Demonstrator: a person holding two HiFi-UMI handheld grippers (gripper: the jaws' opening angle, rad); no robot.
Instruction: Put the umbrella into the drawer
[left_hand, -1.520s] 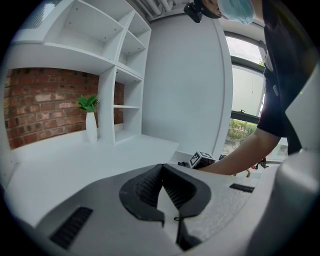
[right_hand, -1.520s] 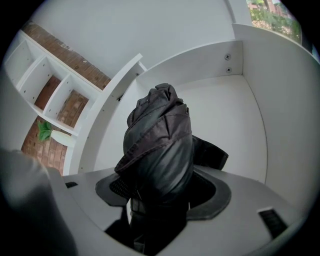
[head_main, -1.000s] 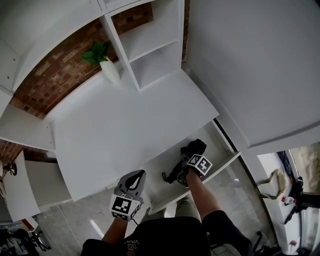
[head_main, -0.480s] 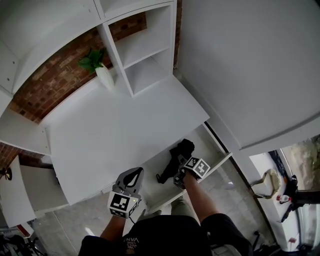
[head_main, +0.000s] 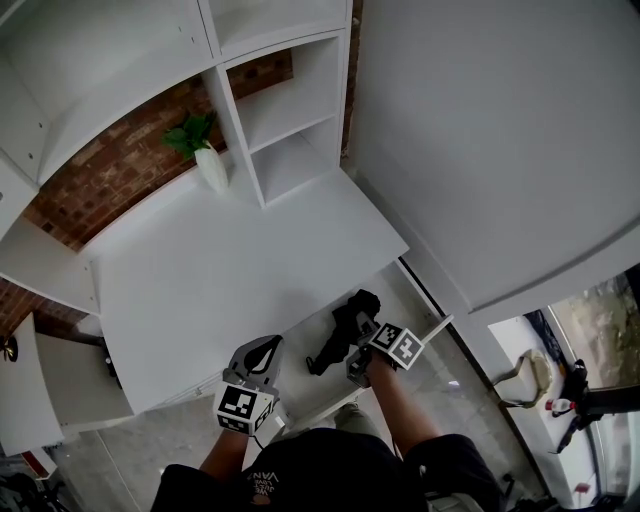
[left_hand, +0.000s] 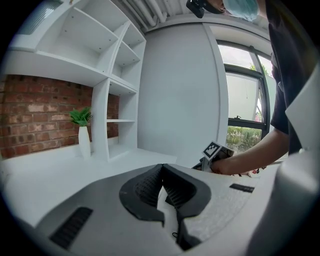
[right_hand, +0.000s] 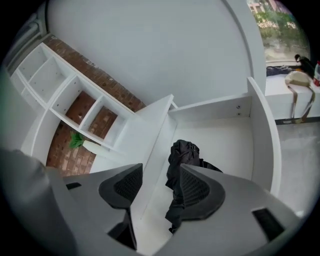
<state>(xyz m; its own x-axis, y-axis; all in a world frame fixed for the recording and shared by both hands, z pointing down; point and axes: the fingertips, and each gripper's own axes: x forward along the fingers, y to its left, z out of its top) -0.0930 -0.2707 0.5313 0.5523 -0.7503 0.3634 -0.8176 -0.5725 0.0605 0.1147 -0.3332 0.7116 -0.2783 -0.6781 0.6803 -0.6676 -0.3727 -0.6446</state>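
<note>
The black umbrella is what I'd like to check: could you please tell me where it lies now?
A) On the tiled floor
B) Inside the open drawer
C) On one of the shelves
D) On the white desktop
B, since the umbrella lies on the bottom of the open drawer, below the edge of the desktop.

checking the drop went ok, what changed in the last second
The right claw has lifted away from the black umbrella, which lies loose in the open drawer; its jaws, empty, have just been closing a little. The left claw stays shut and the umbrella has not shifted.
</note>
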